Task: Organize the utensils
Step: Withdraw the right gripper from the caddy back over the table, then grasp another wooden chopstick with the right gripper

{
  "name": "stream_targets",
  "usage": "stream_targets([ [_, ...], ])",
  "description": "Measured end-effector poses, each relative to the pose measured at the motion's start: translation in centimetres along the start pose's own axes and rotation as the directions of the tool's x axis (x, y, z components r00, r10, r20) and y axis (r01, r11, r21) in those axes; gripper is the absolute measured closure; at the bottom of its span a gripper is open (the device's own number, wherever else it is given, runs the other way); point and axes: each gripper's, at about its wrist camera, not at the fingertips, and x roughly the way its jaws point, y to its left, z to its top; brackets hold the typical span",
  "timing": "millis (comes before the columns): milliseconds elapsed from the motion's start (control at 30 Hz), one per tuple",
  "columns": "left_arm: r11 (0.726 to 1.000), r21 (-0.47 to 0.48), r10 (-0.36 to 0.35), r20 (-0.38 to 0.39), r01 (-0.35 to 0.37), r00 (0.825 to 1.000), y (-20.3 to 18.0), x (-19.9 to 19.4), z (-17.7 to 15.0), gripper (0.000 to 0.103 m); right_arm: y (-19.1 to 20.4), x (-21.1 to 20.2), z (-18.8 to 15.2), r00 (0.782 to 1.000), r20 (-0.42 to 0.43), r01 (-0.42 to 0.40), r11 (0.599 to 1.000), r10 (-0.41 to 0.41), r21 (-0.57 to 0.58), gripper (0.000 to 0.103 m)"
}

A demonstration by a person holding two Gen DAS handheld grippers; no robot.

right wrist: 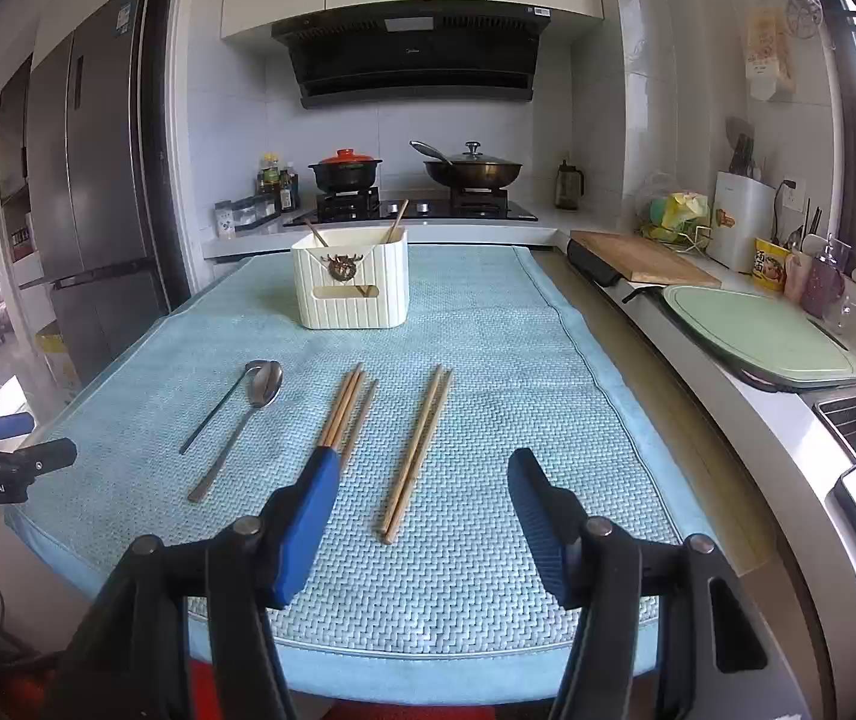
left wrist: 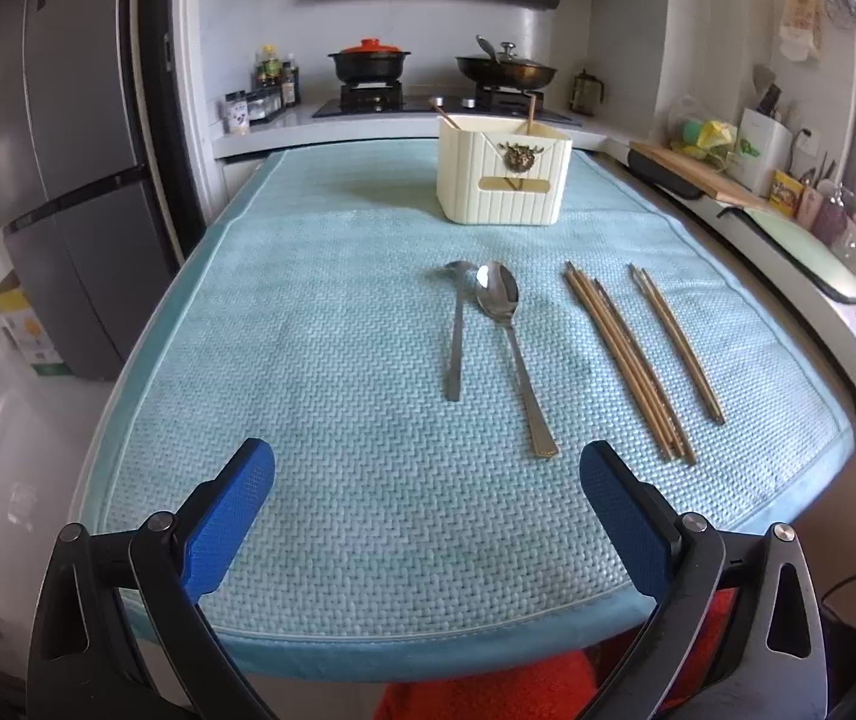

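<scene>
A mat [right wrist: 487,570] lies under the right gripper [right wrist: 422,510]. Straight ahead on it lies a pair of chopsticks [right wrist: 417,450]; just left, a chopstick bundle [right wrist: 348,408]; farther left, two spoons [right wrist: 236,420]. Beyond them a holder [right wrist: 351,294] stands, with two chopsticks inside.
</scene>
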Motion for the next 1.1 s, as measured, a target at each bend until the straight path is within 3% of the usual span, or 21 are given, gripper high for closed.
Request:
stream_targets([
  [267,1.000,-0.028,-0.015,0.005,0.015,1.000,1.1,0.2,0.8,0.001,0.7,1.2,0.2,0.999,-0.019,-0.040,0.999,0.040,-0.001,0.043],
  [967,0.998,-0.059,-0.020,-0.038,0.017,0.999,3.3,5.3,2.6,0.001,-1.3,6.7,0.6,0.980,-0.198,-0.001,0.997,0.016,0.075,0.044],
  [1100,0.998,-0.067,-0.021,-0.044,0.018,0.999,3.6,5.7,2.7,0.001,-2.2,7.8,1.1,0.973,-0.229,-0.008,0.994,0.033,0.109,0.058],
])
